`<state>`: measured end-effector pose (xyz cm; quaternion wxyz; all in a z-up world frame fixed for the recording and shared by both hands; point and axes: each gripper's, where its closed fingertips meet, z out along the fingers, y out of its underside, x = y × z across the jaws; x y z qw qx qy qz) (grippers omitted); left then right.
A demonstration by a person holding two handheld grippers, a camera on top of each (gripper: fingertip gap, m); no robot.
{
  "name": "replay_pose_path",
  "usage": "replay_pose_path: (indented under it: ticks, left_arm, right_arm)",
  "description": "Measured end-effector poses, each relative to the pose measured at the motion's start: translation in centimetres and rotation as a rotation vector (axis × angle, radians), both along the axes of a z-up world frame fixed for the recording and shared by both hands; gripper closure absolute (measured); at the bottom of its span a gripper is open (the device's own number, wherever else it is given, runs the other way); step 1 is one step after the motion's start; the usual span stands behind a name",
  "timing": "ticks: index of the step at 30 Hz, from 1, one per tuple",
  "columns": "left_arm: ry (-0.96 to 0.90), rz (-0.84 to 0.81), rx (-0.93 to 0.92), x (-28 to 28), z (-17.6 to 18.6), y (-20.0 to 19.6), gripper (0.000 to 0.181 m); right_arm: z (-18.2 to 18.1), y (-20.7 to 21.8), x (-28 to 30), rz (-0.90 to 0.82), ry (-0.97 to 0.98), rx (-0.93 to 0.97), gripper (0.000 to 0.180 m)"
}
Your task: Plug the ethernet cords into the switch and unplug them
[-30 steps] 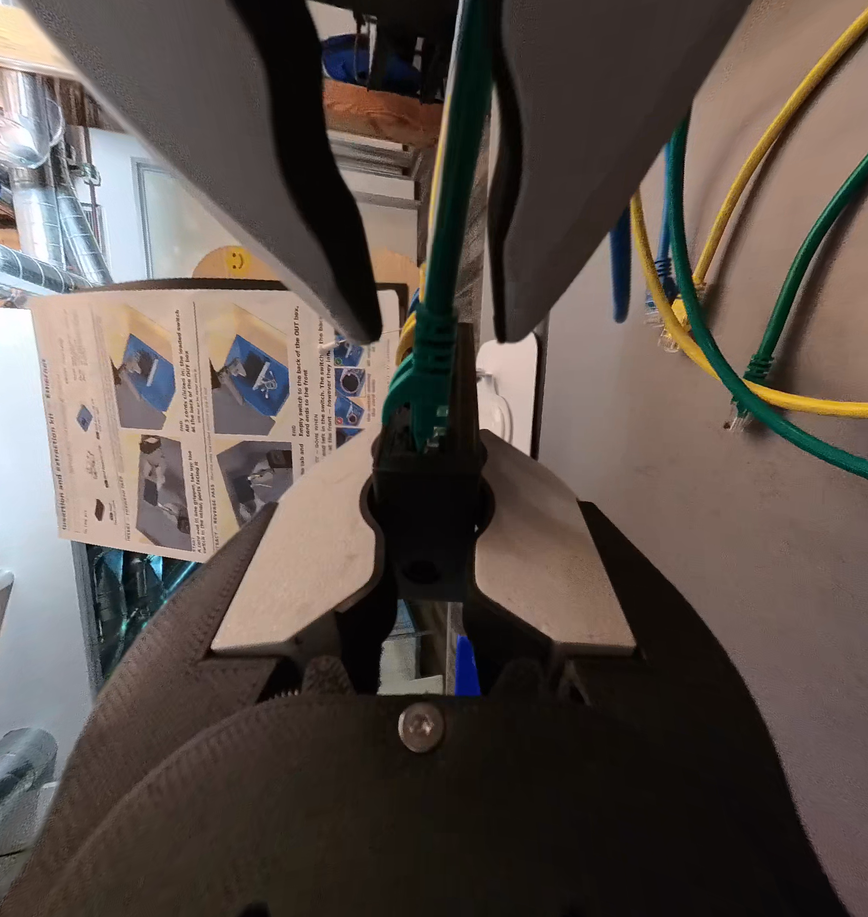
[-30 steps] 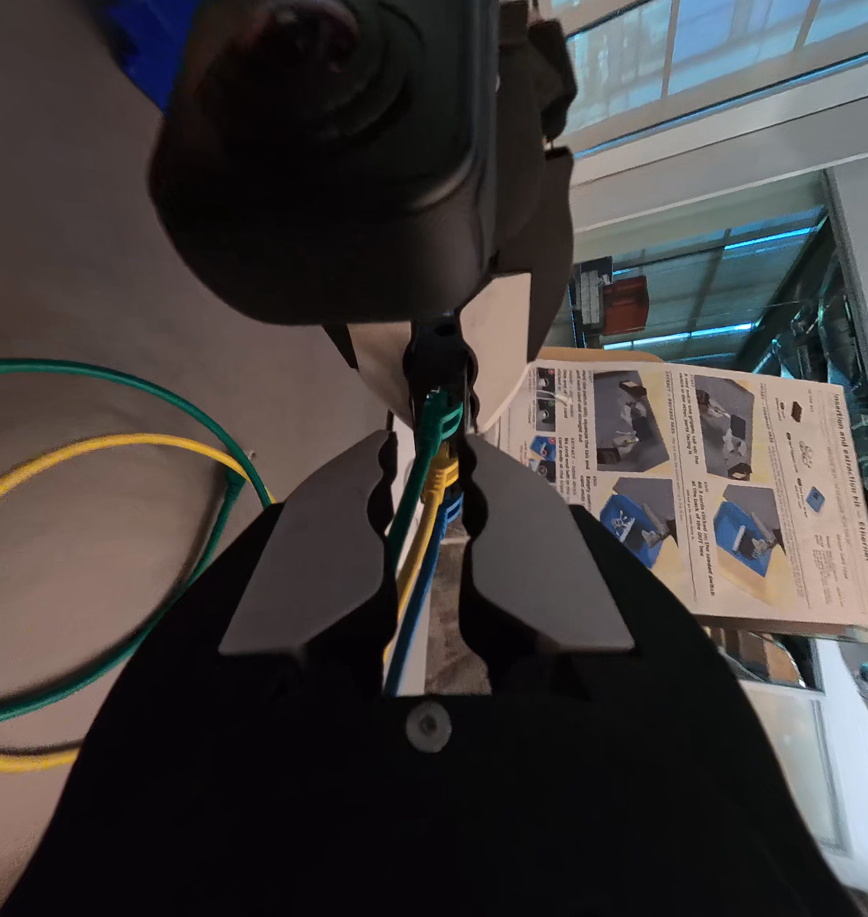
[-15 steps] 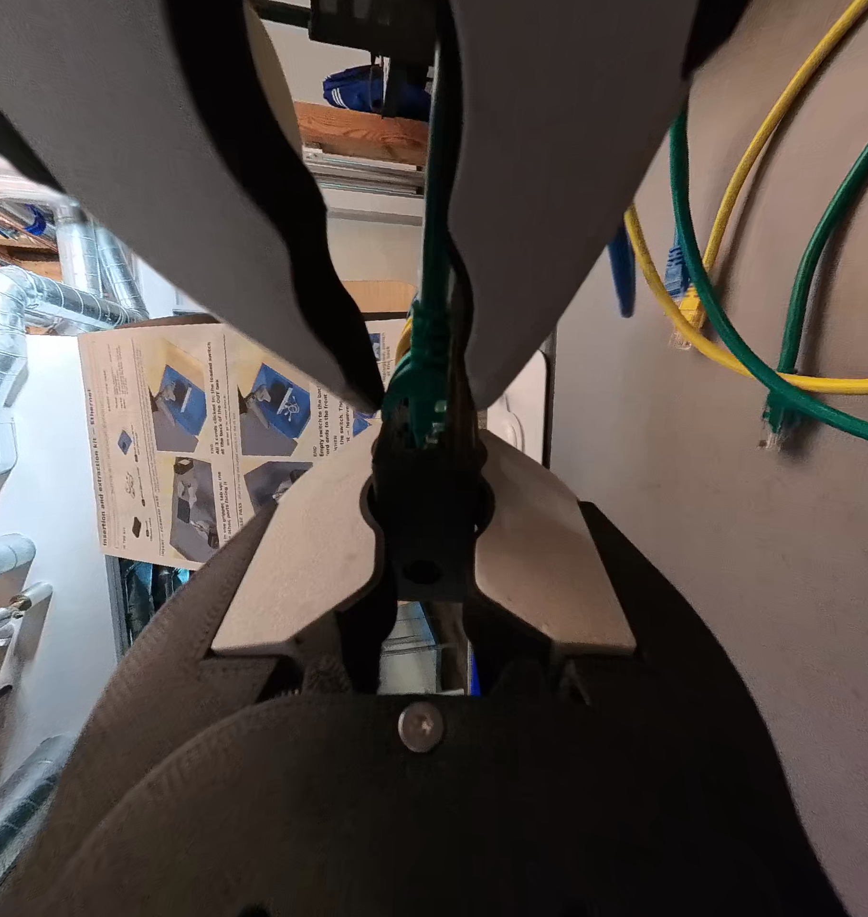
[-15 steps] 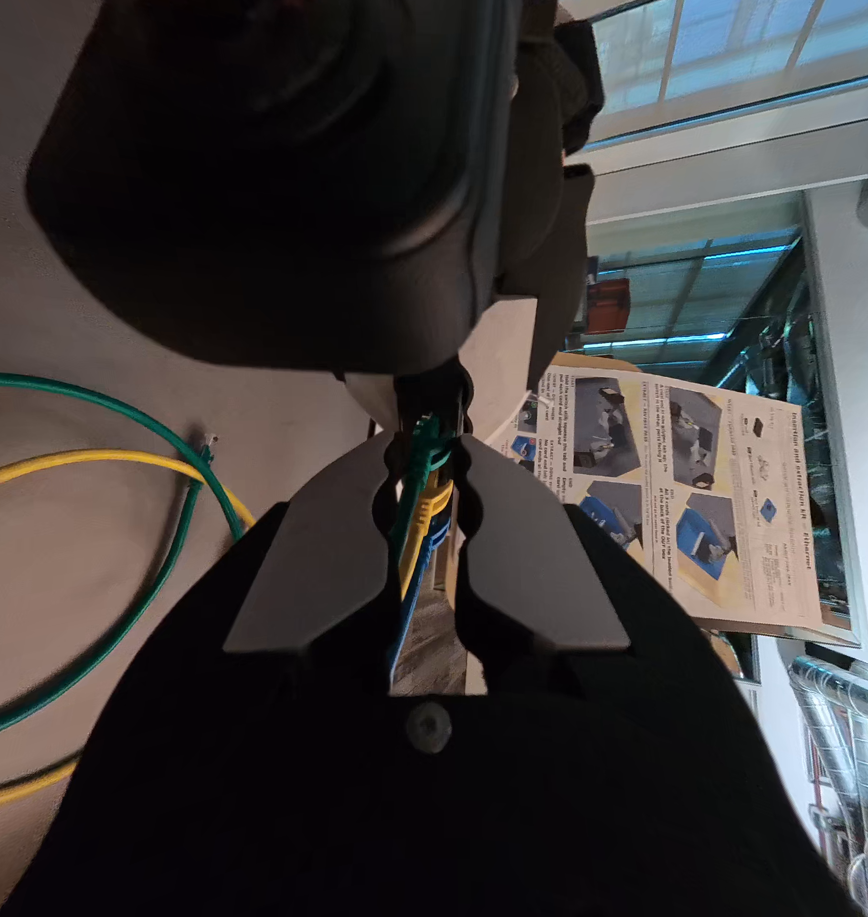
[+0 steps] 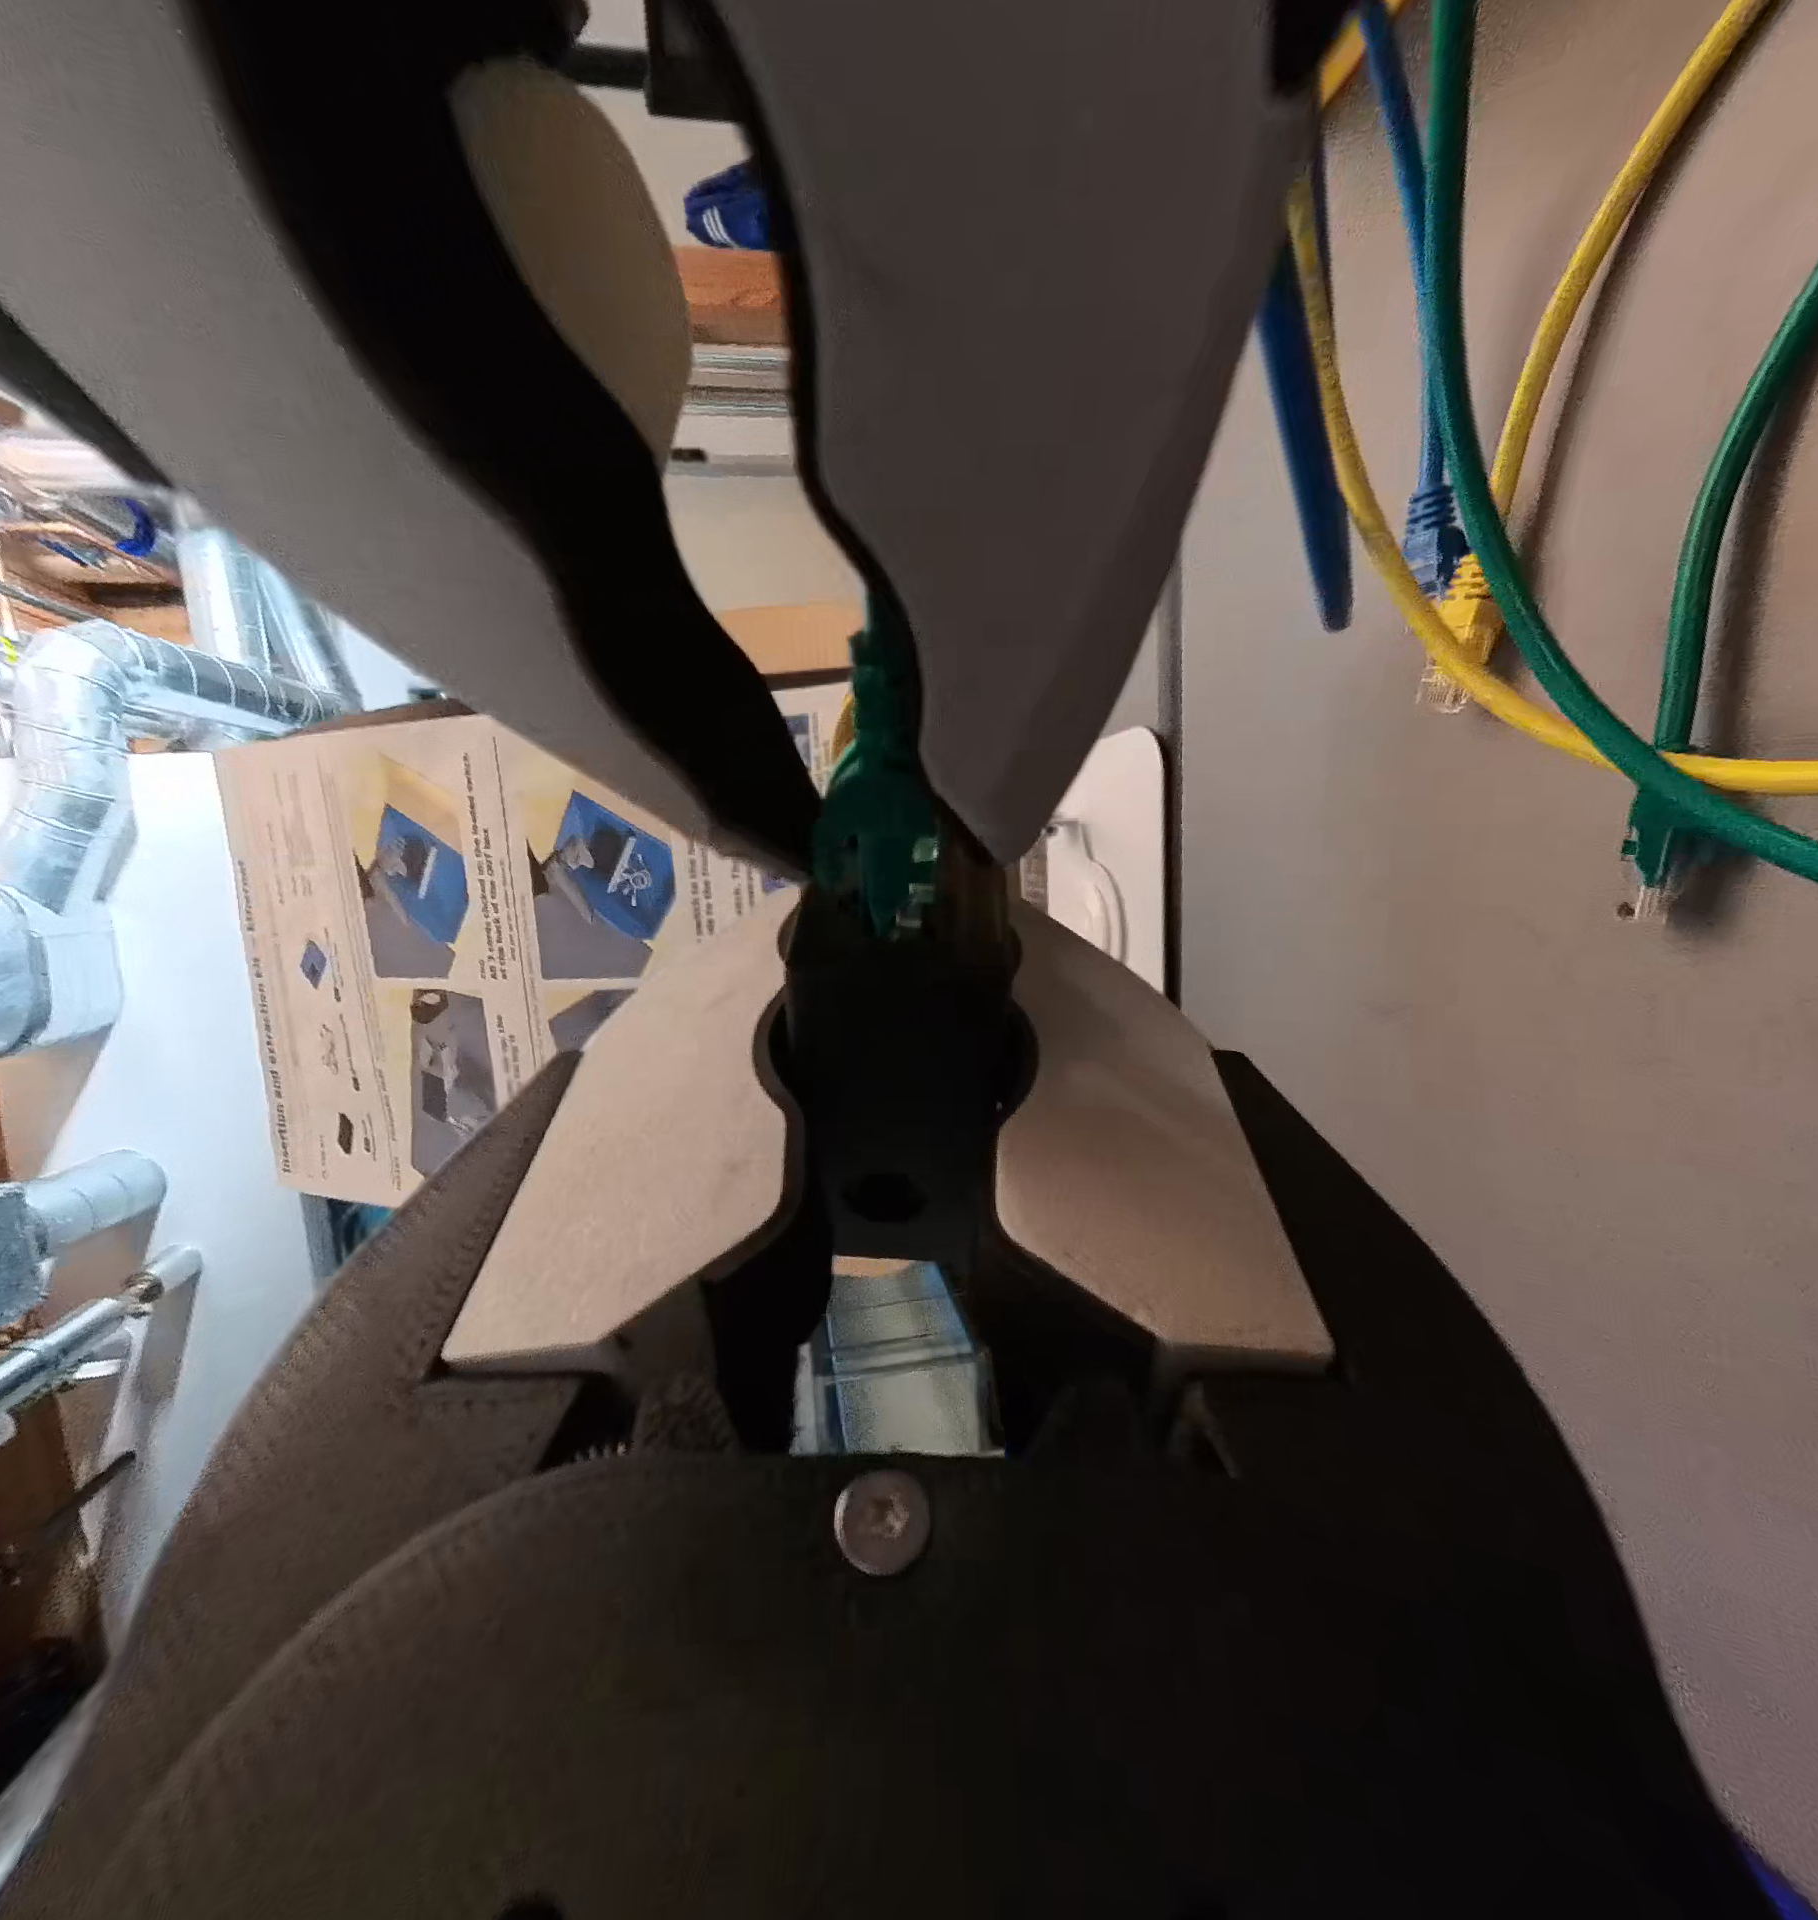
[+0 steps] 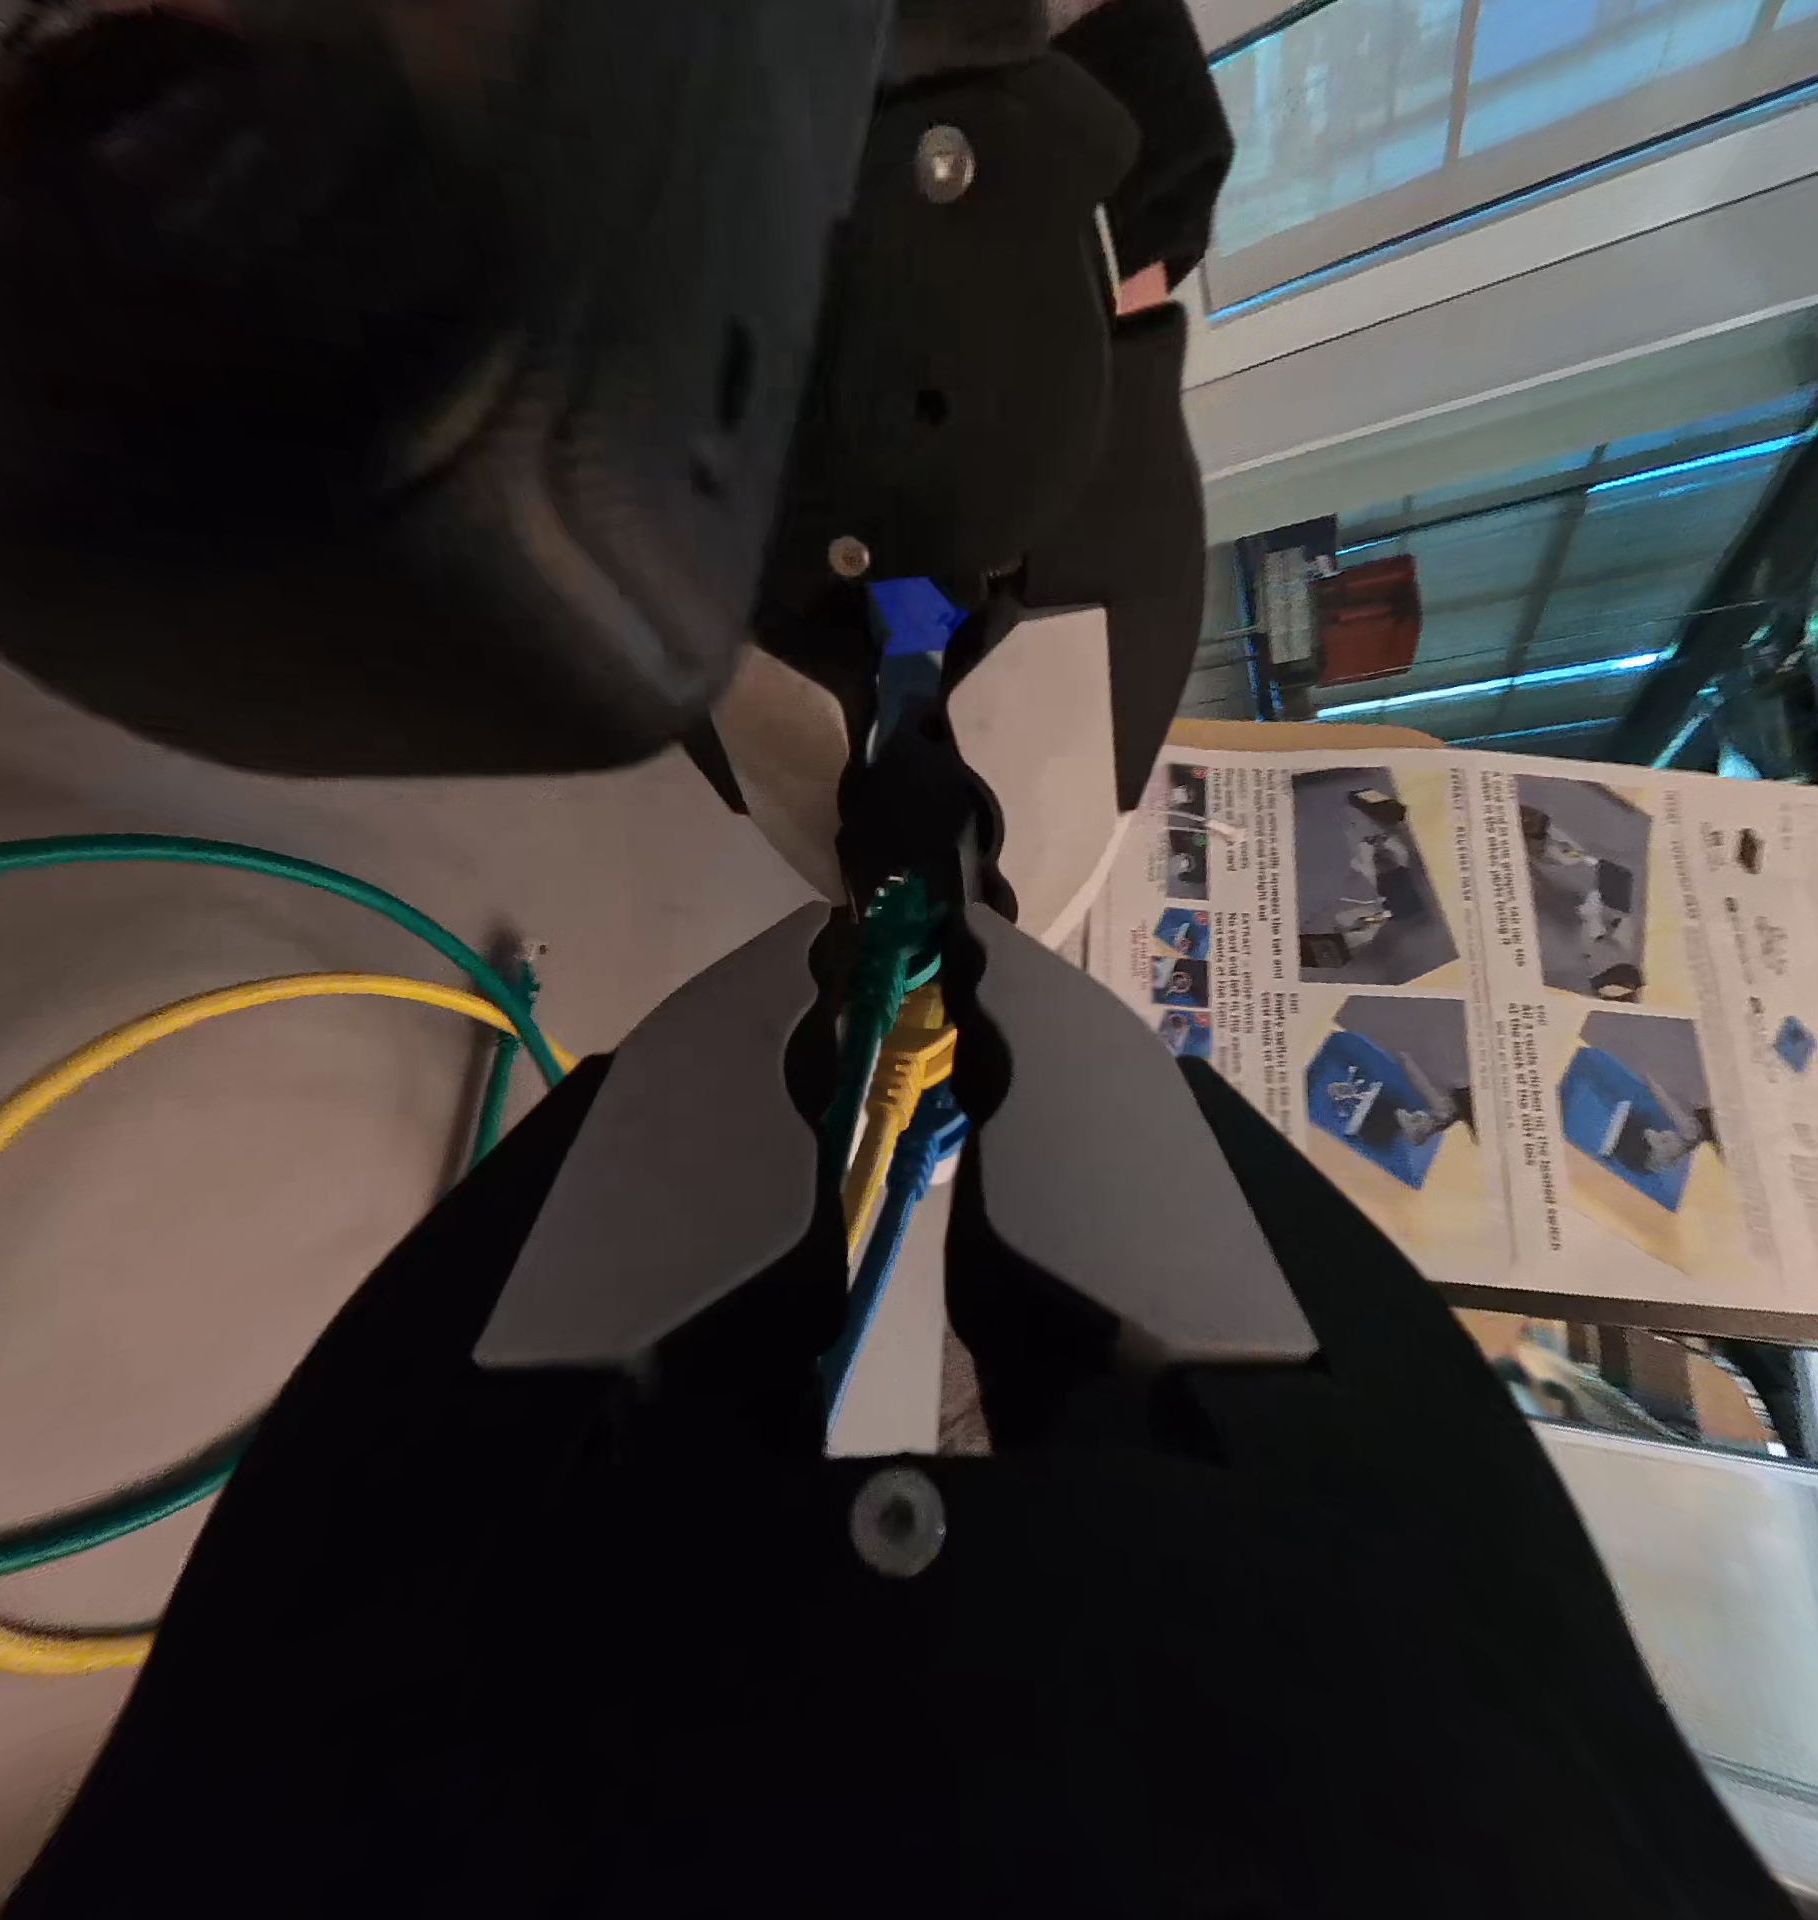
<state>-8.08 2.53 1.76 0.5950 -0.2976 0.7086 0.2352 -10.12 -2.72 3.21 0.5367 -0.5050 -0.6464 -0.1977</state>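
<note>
both tools [image 5: 900, 940] [image 6: 900, 914] meet tip-to-tip, clamping switch [image 5: 900, 1081] and green plug [image 5: 874, 831].

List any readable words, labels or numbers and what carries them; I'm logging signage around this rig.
Printed sheet with photo panels, behind the grippers: carries headings and captions, which I won't quote; its smallest print is blurred.
Black switch: no writing visible.
Green cord plug: no writing visible.
</note>
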Motion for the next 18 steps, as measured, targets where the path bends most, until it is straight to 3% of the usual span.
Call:
replay_pose_path:
  ticks: [15,16,17,18]
  left_arm:
    - [0.093,-0.025,-0.099,1.3,-3.3,-0.5,0.151]
    - [0.074,0.045,-0.037,0.7,-2.7,0.9,0.152]
    - [-0.009,0.155,0.064,-0.6,-0.5,3.2,0.152]
    - [-0.046,0.2,0.035,-2.2,0.8,4.6,0.153]
  right_arm:
    - [-2.9,-0.8,1.5,-0.025,-0.058,-0.219,0.162]
    - [-3.3,-1.2,1.7,-0.021,-0.076,-0.26,0.164]
    - [-5.7,-3.7,1.1,0.061,-0.126,-0.487,0.165]
    - [-6.9,-3.8,0.8,0.032,-0.13,-0.554,0.165]
